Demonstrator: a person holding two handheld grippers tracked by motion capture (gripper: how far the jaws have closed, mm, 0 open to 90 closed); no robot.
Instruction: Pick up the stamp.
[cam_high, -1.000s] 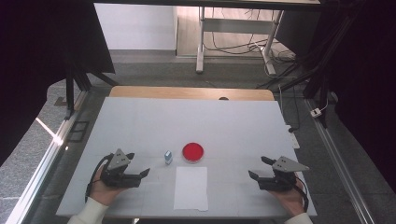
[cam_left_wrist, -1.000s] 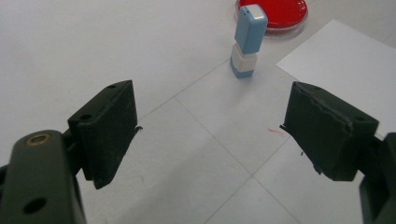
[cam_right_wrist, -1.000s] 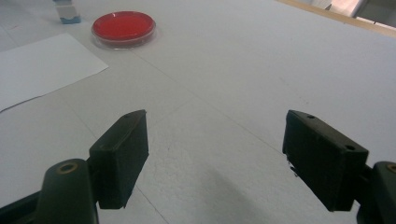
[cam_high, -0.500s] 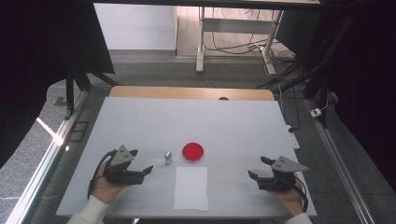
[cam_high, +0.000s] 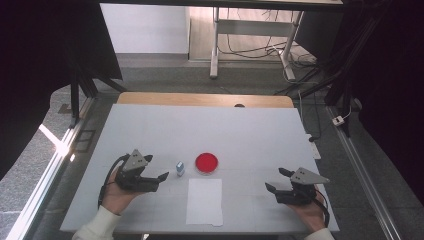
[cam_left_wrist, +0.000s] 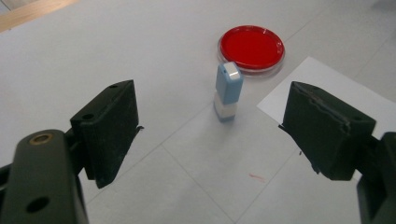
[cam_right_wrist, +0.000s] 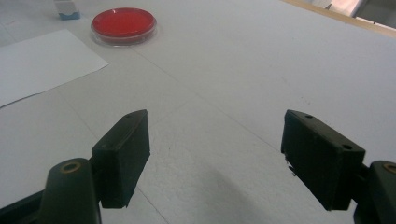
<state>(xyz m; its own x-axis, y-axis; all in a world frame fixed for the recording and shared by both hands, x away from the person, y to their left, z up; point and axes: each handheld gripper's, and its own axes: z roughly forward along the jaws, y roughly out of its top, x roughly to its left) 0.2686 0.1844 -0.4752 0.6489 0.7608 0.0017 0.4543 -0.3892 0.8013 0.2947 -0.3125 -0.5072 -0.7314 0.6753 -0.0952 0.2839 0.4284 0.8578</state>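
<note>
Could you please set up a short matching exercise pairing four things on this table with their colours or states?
Things:
1. dish
2. small block
3. paper sheet
4. left gripper

Descriptions:
A. plain white, lying flat
B. open, aimed at the small block
C. red, round
D. blue and white, standing upright

Pairs: 1-C, 2-D, 3-A, 4-B

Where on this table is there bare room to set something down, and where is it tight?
Free: the far half of the table beyond the red dish, and the stretch between the paper sheet and the right gripper. Crowded: the near centre-left, where the left gripper, open, faces the small blue block, standing upright close beside the dish and sheet.
</note>
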